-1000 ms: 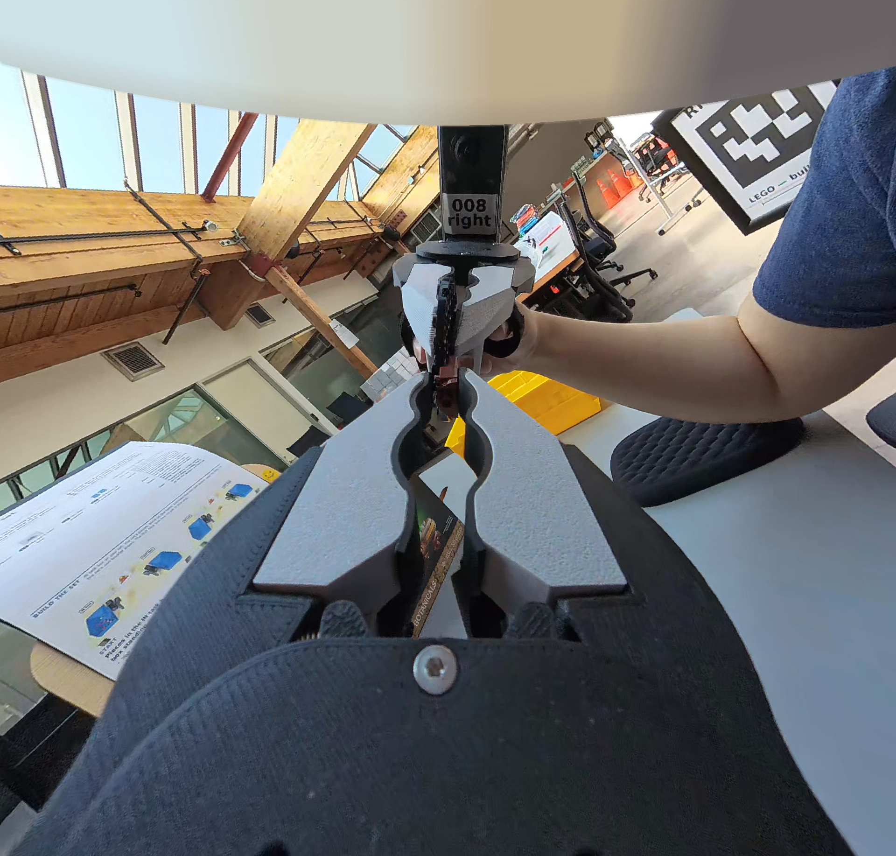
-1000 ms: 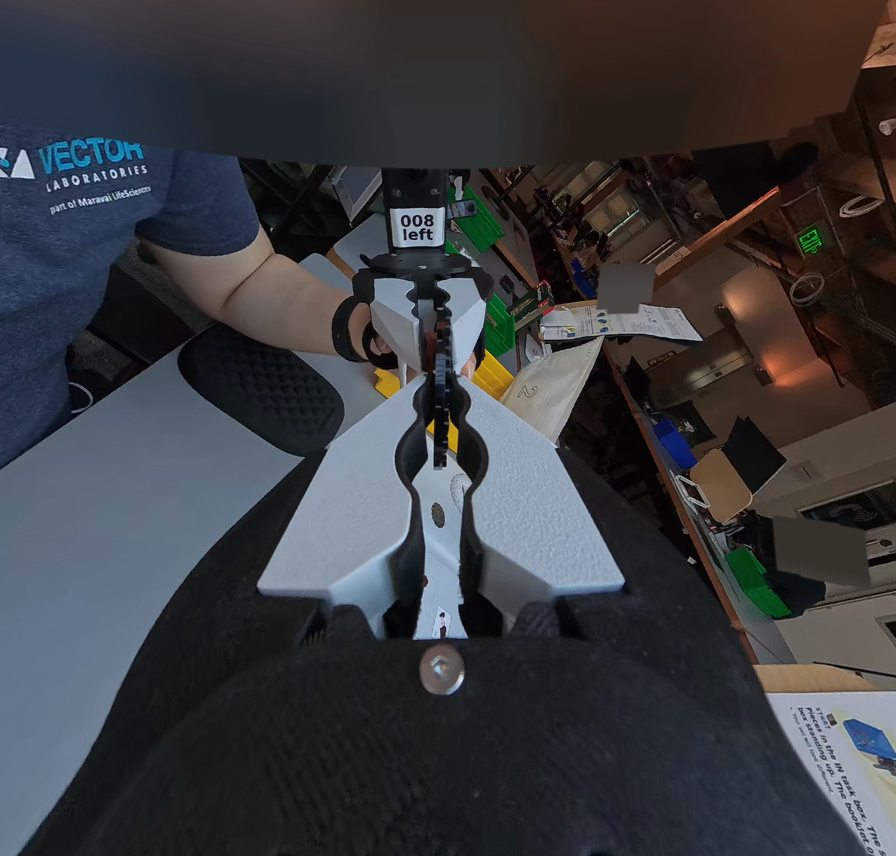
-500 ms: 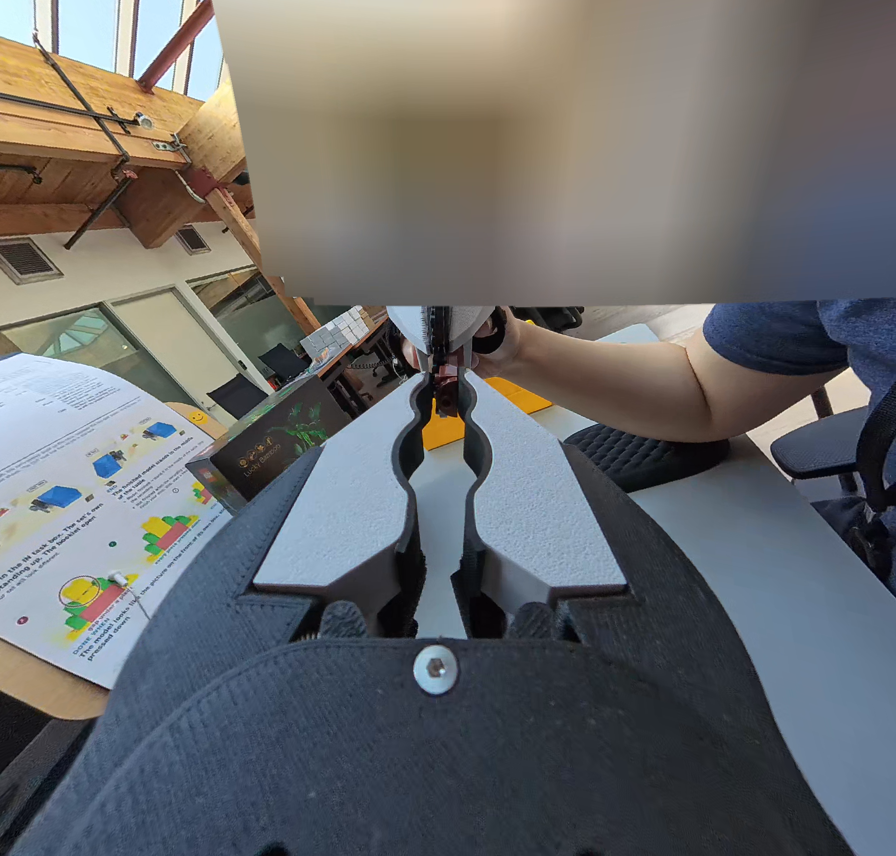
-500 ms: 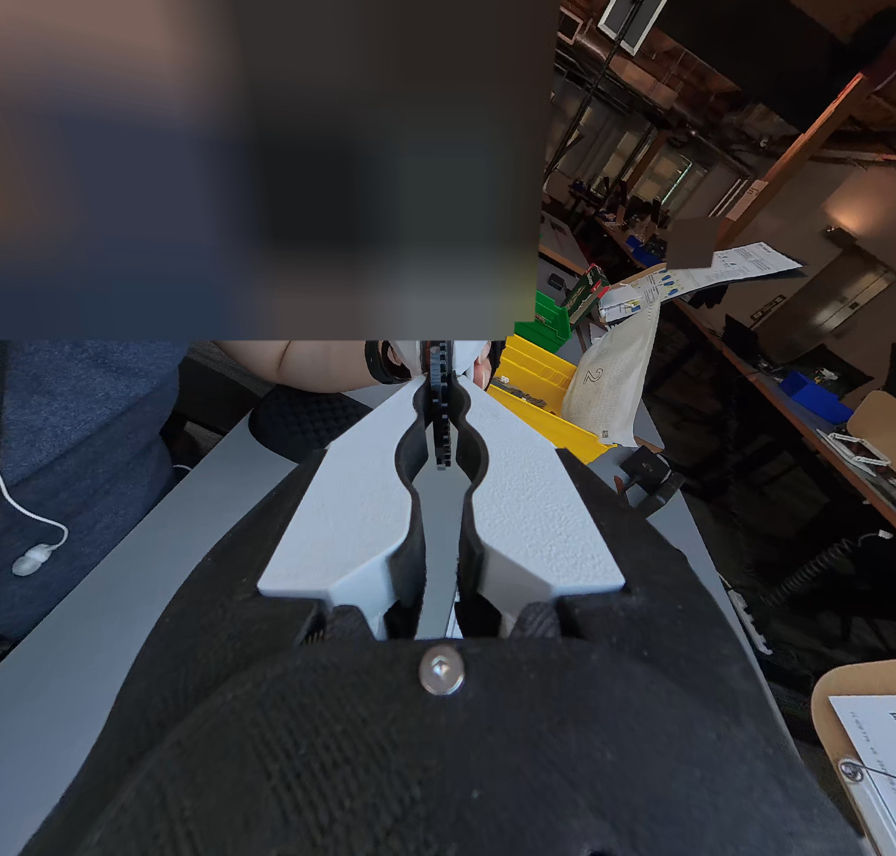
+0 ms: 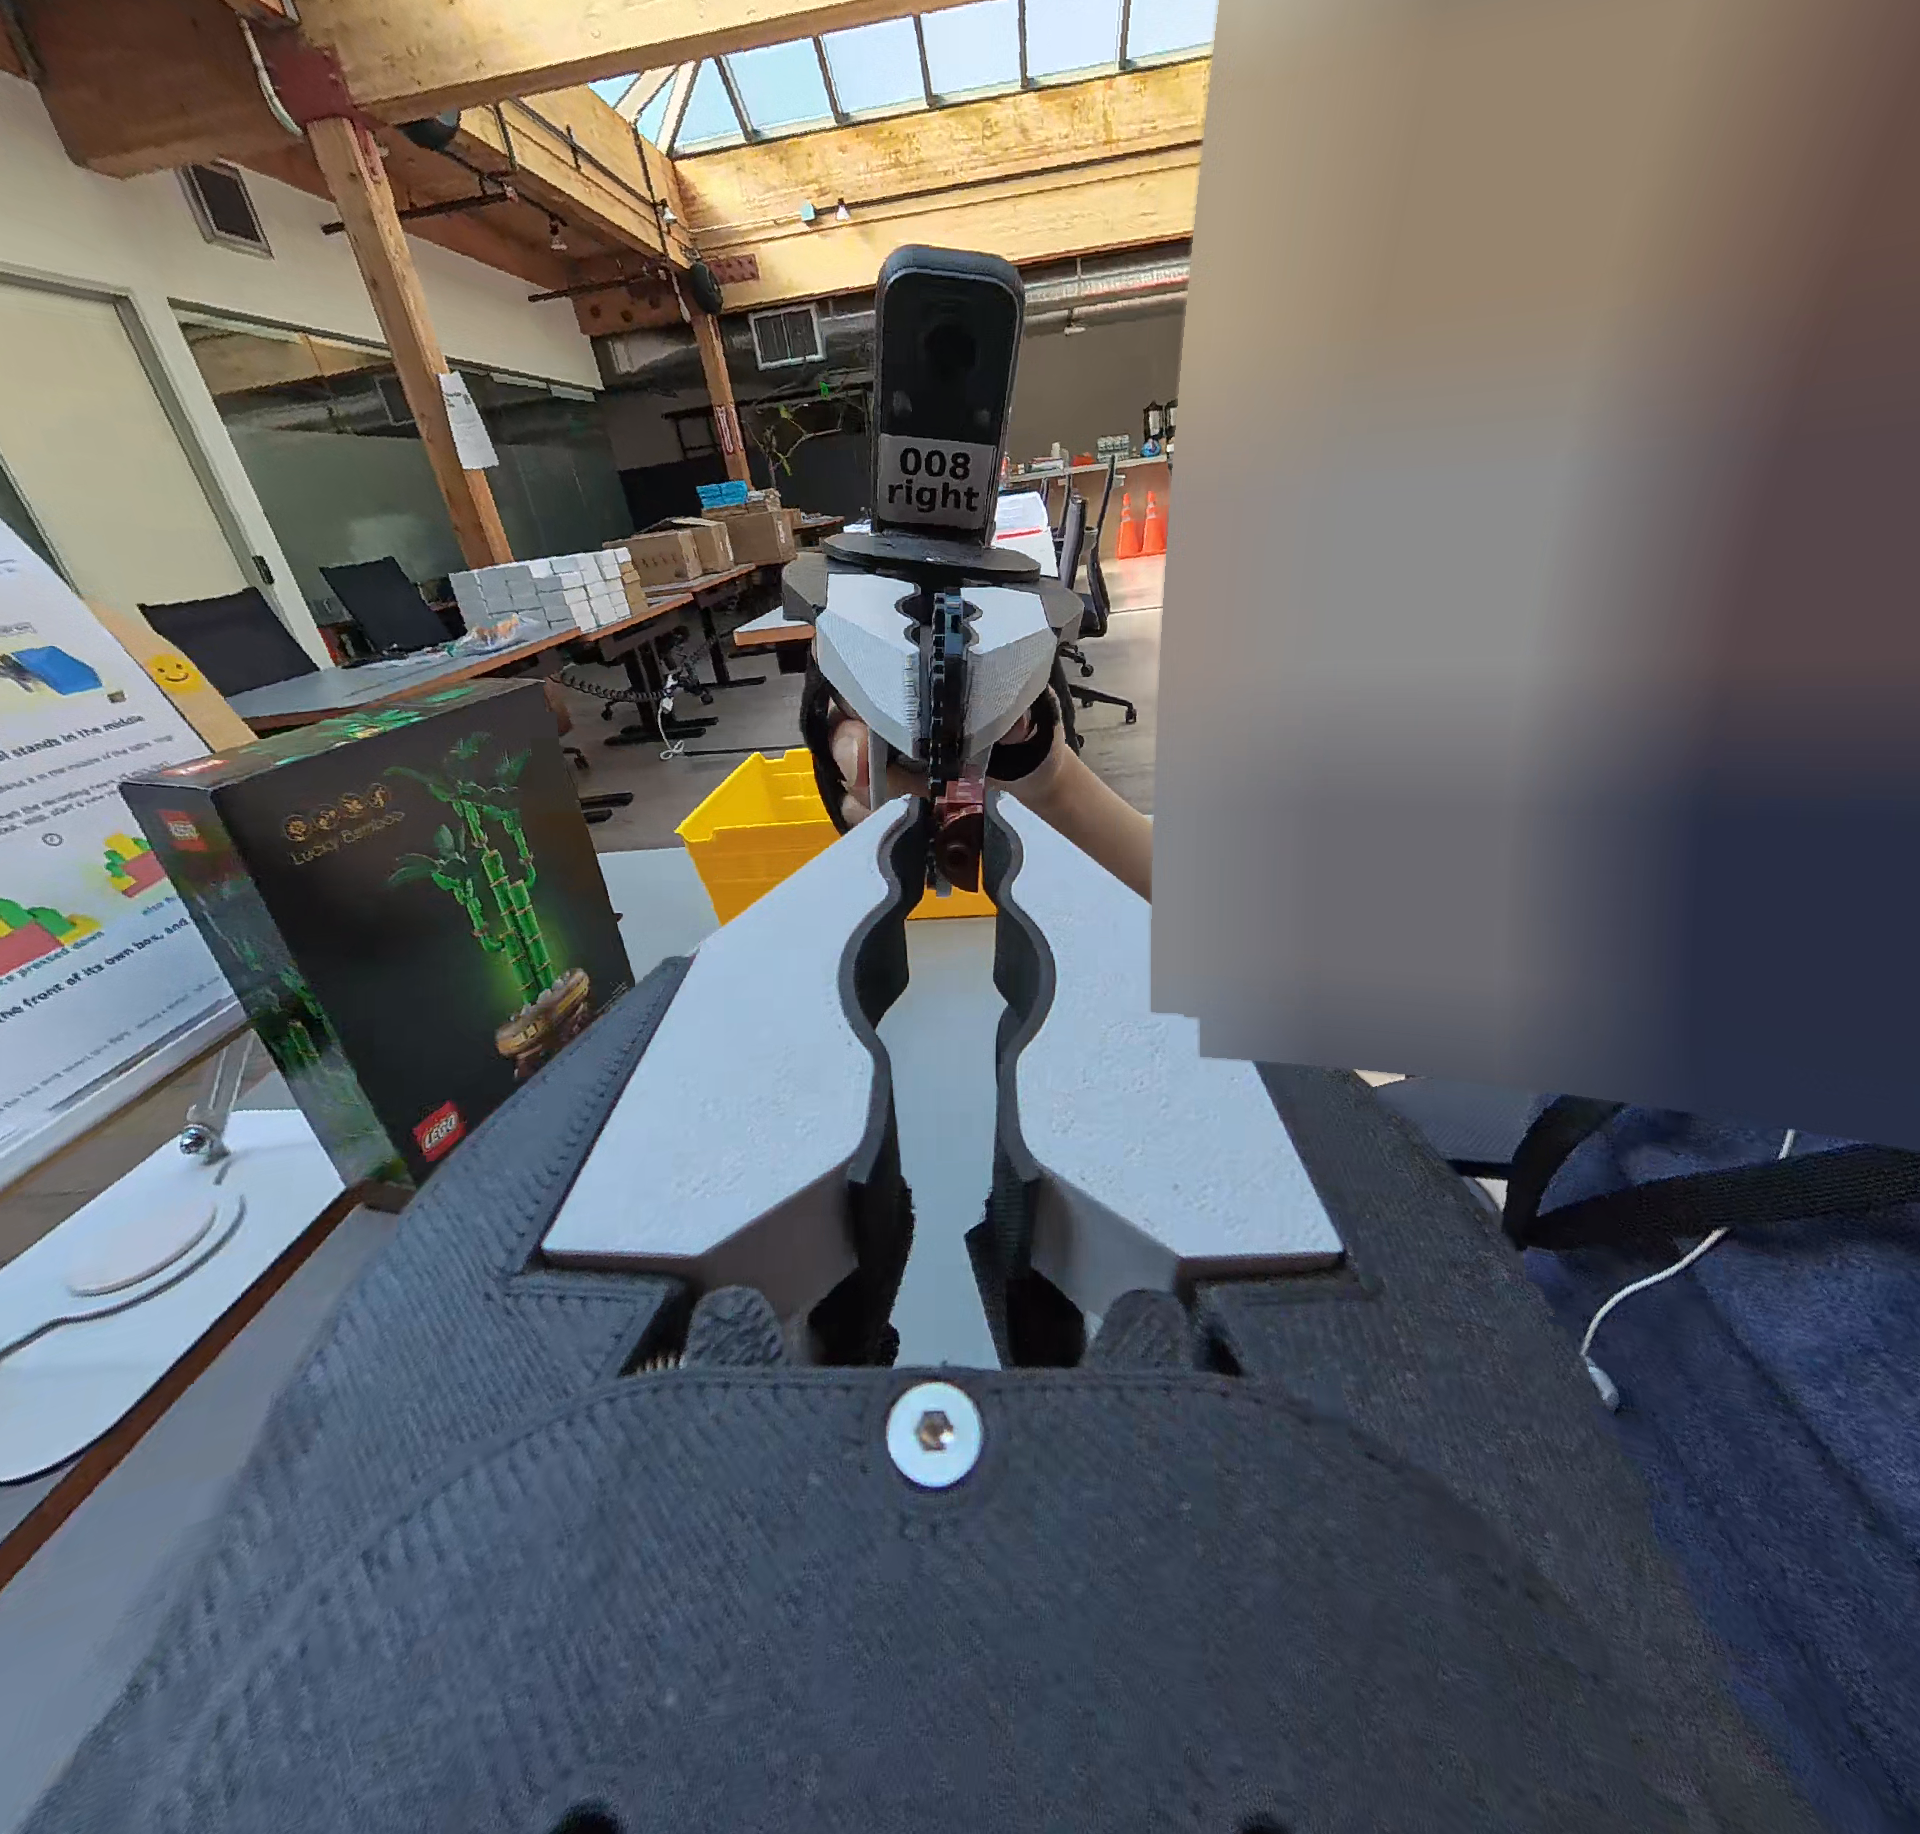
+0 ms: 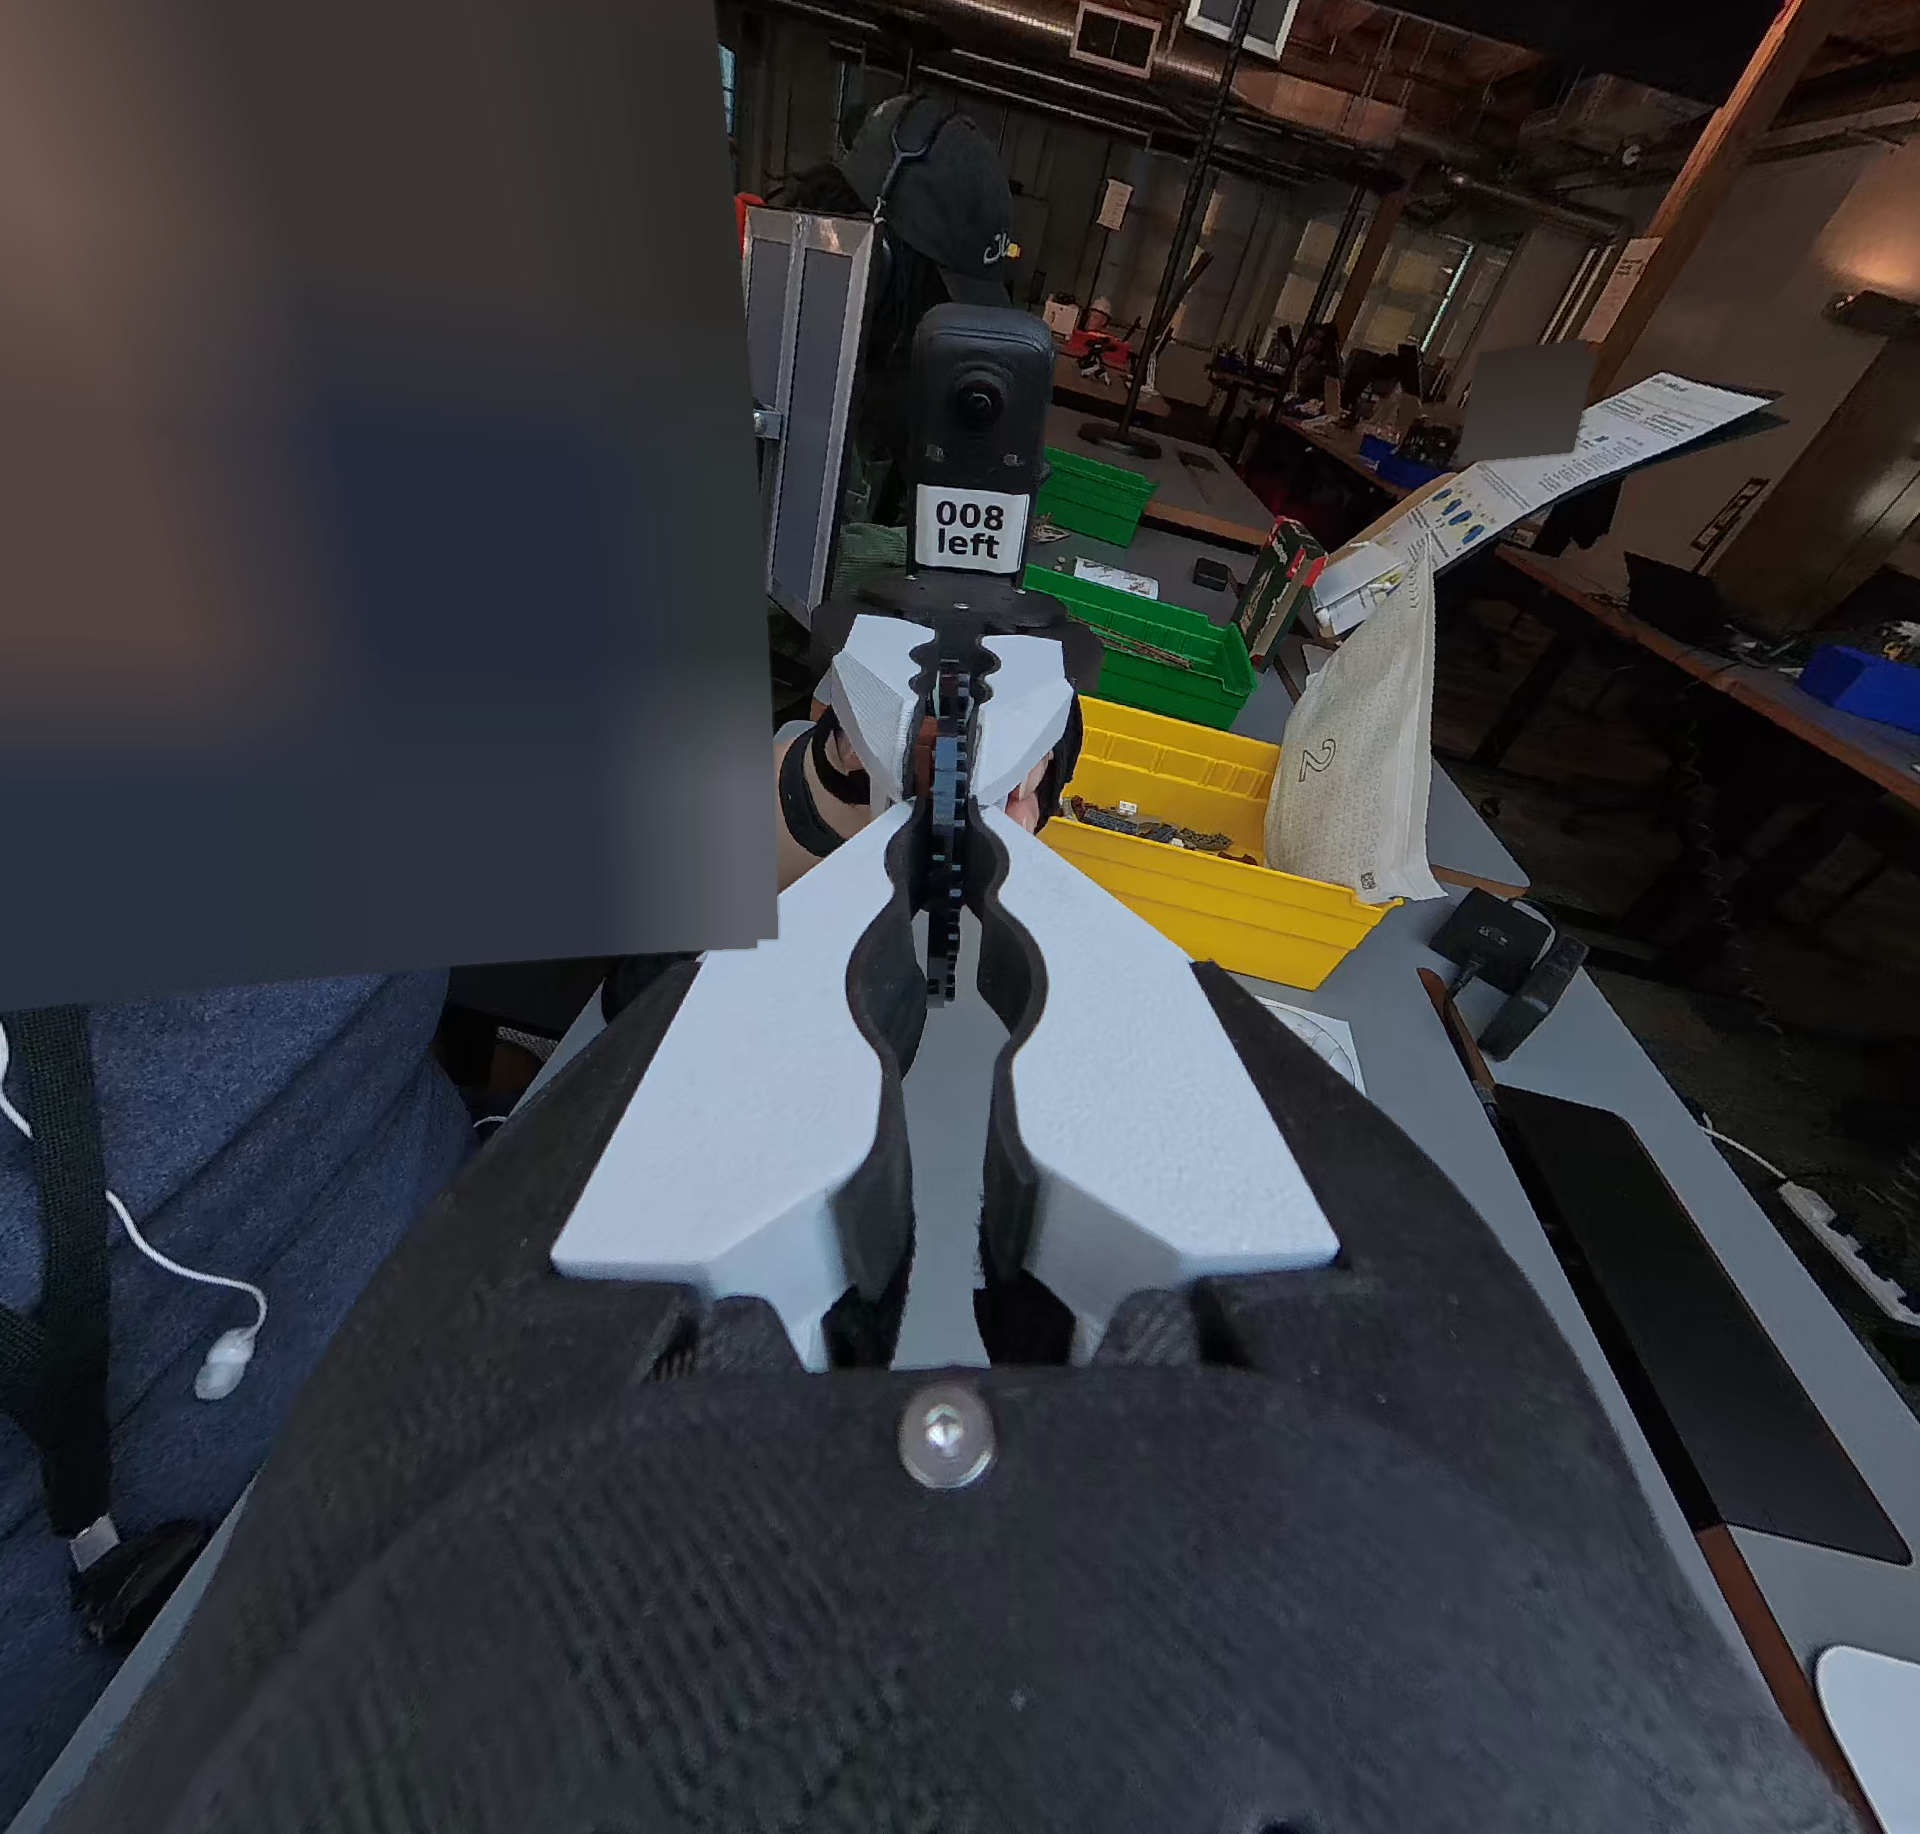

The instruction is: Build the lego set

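Note:
My left gripper (image 5: 943, 828) is shut on a small reddish-brown Lego piece (image 5: 956, 842) at its tips. My right gripper (image 6: 943, 834) is shut on a thin black studded plate (image 6: 943, 901), seen edge-on between its fingers. The two grippers point at each other, tip to tip, held in the air above the grey table (image 6: 1455, 849). The brown piece sits against the end of the black plate (image 5: 943, 683). The right gripper (image 5: 940, 745) faces me in the left wrist view, and the left gripper (image 6: 951, 745) faces me in the right wrist view. Whether the two pieces are joined is hidden.
A dark Lego box (image 5: 416, 911) stands left of the grippers beside a printed instruction sheet (image 5: 73, 849). A yellow bin (image 6: 1195, 849) with loose parts, green bins (image 6: 1143, 631), a white numbered bag (image 6: 1351, 776) and a black adapter (image 6: 1496, 943) sit beyond. The person's torso is close. The grippers are tip to tip, or close to it.
Both grippers stayed shut and tip to tip while swinging round together. The views dropped from the ceiling to level, bringing the Lego box and the bins into sight.

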A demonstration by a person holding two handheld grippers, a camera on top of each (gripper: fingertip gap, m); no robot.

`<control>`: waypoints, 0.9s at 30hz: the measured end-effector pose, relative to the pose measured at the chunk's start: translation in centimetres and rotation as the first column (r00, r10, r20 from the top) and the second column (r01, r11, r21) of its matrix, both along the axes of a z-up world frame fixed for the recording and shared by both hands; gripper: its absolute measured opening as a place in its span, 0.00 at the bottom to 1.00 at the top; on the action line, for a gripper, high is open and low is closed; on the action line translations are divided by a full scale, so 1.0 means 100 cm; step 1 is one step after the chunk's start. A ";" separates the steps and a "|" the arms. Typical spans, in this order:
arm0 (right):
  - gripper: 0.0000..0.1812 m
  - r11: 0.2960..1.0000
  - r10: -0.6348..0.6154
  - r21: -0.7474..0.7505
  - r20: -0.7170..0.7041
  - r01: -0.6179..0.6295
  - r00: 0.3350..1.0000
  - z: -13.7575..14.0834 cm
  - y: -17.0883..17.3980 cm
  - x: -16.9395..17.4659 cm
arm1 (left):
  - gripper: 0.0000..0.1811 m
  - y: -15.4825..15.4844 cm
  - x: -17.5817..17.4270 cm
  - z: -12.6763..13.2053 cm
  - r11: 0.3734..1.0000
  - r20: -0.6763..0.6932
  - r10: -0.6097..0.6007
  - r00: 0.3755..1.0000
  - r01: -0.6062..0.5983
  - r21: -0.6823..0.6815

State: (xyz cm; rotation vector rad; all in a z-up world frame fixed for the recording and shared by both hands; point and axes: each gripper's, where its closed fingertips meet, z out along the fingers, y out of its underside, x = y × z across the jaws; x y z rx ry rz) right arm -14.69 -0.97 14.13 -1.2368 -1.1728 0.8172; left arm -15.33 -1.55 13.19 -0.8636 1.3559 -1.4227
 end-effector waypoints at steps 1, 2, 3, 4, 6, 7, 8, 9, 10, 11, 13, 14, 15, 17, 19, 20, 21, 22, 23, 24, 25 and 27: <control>0.02 1.000 -0.004 -0.007 -0.005 0.004 1.000 0.000 0.001 0.000 | 0.04 0.001 0.000 0.001 1.000 -0.004 -0.004 1.000 0.004 -0.020; 0.02 1.000 -0.011 -0.011 -0.007 0.011 1.000 0.001 0.002 -0.001 | 0.04 0.002 0.000 0.001 0.999 -0.010 -0.008 1.000 0.008 -0.039; 0.02 1.000 -0.017 -0.020 -0.008 0.016 1.000 0.000 0.003 -0.001 | 0.04 0.003 -0.001 0.001 0.999 -0.018 -0.012 1.000 0.011 -0.053; 0.02 0.999 -0.016 -0.034 -0.007 0.016 1.000 0.000 0.003 -0.001 | 0.04 0.003 -0.001 0.000 0.998 -0.029 -0.019 0.999 0.017 -0.065; 0.02 0.998 -0.028 -0.058 0.002 0.028 1.000 -0.002 0.005 -0.002 | 0.04 0.004 -0.002 -0.002 0.997 -0.056 -0.026 0.998 0.022 -0.072; 0.02 0.997 -0.030 -0.073 0.008 0.030 1.000 -0.004 0.005 -0.003 | 0.04 0.005 -0.002 -0.004 0.997 -0.070 -0.025 0.997 0.020 -0.069; 0.02 0.996 -0.027 -0.090 0.017 0.029 0.999 -0.005 0.005 -0.004 | 0.04 0.004 -0.002 -0.006 0.998 -0.086 -0.031 0.996 0.025 -0.064; 0.02 0.995 -0.027 -0.096 0.028 0.030 0.999 -0.007 0.005 -0.004 | 0.04 0.004 -0.003 -0.008 0.998 -0.102 -0.038 0.994 0.032 -0.061; 0.02 0.995 -0.030 -0.096 0.044 0.034 0.999 -0.009 0.005 -0.005 | 0.04 0.003 -0.004 -0.010 0.997 -0.119 -0.045 0.992 0.037 -0.062; 0.02 0.995 -0.035 -0.092 0.057 0.040 0.998 -0.011 0.005 -0.005 | 0.04 0.003 -0.004 -0.012 0.997 -0.136 -0.050 0.989 0.041 -0.064; 0.02 0.995 -0.043 -0.085 0.078 0.050 0.996 -0.013 0.004 -0.006 | 0.04 0.003 -0.004 -0.015 0.997 -0.152 -0.058 0.987 0.049 -0.063; 0.02 0.996 -0.051 -0.074 0.096 0.058 0.994 -0.014 0.004 -0.006 | 0.04 0.003 -0.004 -0.016 0.997 -0.162 -0.061 0.985 0.052 -0.059; 0.02 0.997 -0.053 -0.053 0.112 0.059 0.992 -0.016 0.003 -0.006 | 0.04 0.002 -0.004 -0.018 0.997 -0.174 -0.063 0.983 0.054 -0.055; 0.02 0.999 -0.041 -0.006 0.124 0.042 0.992 -0.015 -0.001 -0.007 | 0.04 -0.001 -0.005 -0.018 0.998 -0.175 -0.068 0.982 0.064 -0.027; 0.02 0.995 -0.022 0.103 0.134 0.008 0.991 -0.015 -0.006 -0.007 | 0.04 -0.005 -0.005 -0.018 0.997 -0.153 -0.037 0.988 0.046 0.061; 0.02 0.984 -0.013 0.176 0.144 -0.013 0.989 -0.016 -0.009 -0.007 | 0.04 -0.007 -0.004 -0.019 0.992 -0.142 -0.009 0.990 0.027 0.125; 0.02 0.968 -0.004 0.248 0.155 -0.035 0.988 -0.017 -0.012 -0.007 | 0.04 -0.010 -0.004 -0.020 0.978 -0.123 0.023 0.992 0.003 0.208; 0.02 0.948 -0.014 0.316 0.165 -0.039 0.986 -0.017 -0.014 -0.007 | 0.04 -0.011 -0.003 -0.021 0.955 -0.094 0.065 0.993 -0.035 0.296; 0.02 0.924 -0.034 0.380 0.179 -0.037 0.983 -0.019 -0.014 -0.006 | 0.04 -0.010 -0.003 -0.022 0.925 -0.068 0.112 0.991 -0.079 0.370; 0.02 0.898 -0.047 0.438 0.195 -0.044 0.980 -0.021 -0.015 -0.006 | 0.04 -0.010 -0.002 -0.023 0.895 -0.052 0.147 0.988 -0.110 0.432; 0.02 0.873 -0.036 0.484 0.202 -0.067 0.979 -0.021 -0.020 -0.007 | 0.04 -0.013 -0.002 -0.024 0.866 -0.034 0.158 0.987 -0.122 0.485; 0.02 0.834 -0.025 0.543 0.210 -0.095 0.977 -0.022 -0.027 -0.008 | 0.04 -0.021 -0.003 -0.024 0.810 0.019 0.156 0.988 -0.139 0.570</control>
